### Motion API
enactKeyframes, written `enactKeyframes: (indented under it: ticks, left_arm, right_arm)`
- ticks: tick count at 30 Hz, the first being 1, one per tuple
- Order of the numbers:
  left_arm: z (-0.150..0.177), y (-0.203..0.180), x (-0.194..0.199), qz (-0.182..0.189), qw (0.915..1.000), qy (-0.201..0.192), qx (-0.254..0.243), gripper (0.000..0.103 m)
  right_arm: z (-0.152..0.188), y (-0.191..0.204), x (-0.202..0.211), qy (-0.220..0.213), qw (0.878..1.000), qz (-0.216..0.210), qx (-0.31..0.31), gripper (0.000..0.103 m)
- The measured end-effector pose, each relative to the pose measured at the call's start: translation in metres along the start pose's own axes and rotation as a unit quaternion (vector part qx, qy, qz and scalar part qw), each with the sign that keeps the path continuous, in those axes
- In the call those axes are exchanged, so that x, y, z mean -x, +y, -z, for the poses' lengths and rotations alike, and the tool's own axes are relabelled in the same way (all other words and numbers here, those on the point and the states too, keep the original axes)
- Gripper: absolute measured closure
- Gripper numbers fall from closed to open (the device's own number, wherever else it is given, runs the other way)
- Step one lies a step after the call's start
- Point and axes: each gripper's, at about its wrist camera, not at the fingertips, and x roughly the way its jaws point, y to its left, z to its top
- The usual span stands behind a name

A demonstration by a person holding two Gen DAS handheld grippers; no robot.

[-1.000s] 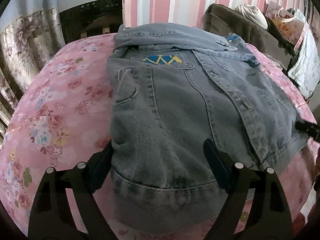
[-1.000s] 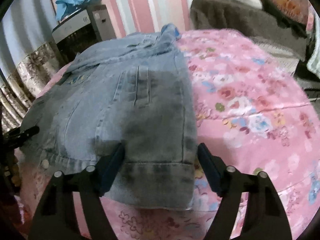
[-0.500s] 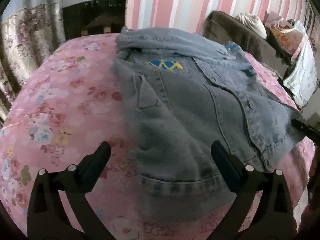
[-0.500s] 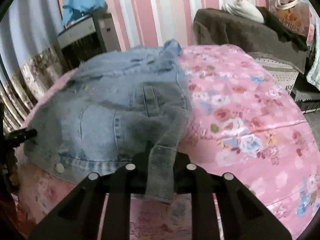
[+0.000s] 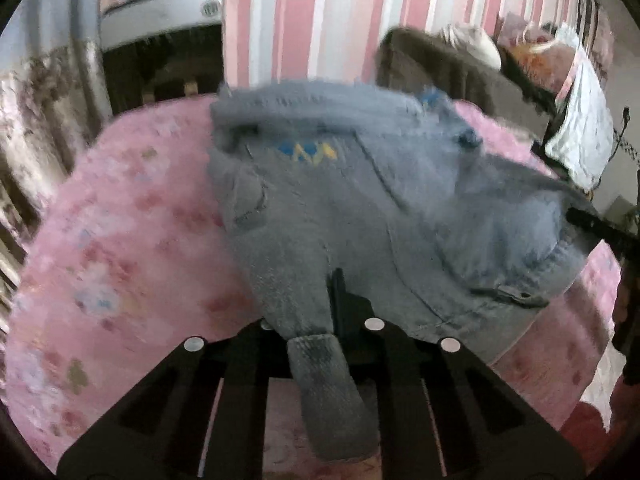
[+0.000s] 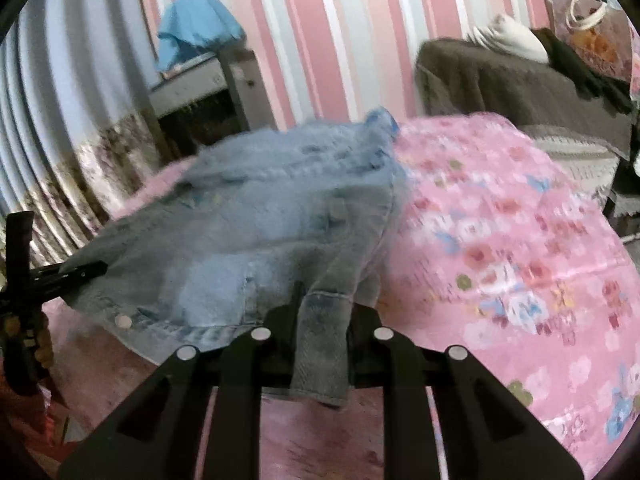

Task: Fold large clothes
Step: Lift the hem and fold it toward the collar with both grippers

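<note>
A grey-blue denim jacket (image 5: 360, 200) lies on a pink floral bedspread (image 5: 120, 260), its collar at the far end. My left gripper (image 5: 316, 316) is shut on the jacket's near left hem, which bunches up and hangs between the fingers. My right gripper (image 6: 324, 312) is shut on the near right hem of the jacket (image 6: 260, 220), lifted off the bedspread (image 6: 520, 260). Each gripper's tip shows at the edge of the other's view. Both views are motion-blurred.
A striped pink wall (image 5: 320, 20) stands behind the bed. A brown covered sofa (image 6: 500, 80) with bags and cloths is at the back right. A dark cabinet (image 5: 160, 60) with a blue cloth (image 6: 196, 28) on top is at the back left.
The right gripper closed on the hem first, then the left one closed on its side. Both have lifted the hem, and the jacket's near end has bunched up.
</note>
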Motion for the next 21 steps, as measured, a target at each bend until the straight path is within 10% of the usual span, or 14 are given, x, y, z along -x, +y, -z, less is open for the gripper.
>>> enactKeyframes:
  ticks: [21]
  left_arm:
    - [-0.169, 0.021, -0.048, -0.026, 0.9987, -0.042, -0.013, 0.088]
  right_arm:
    - [-0.171, 0.008, -0.091, -0.042, 0.996, 0.059, 0.059, 0.089]
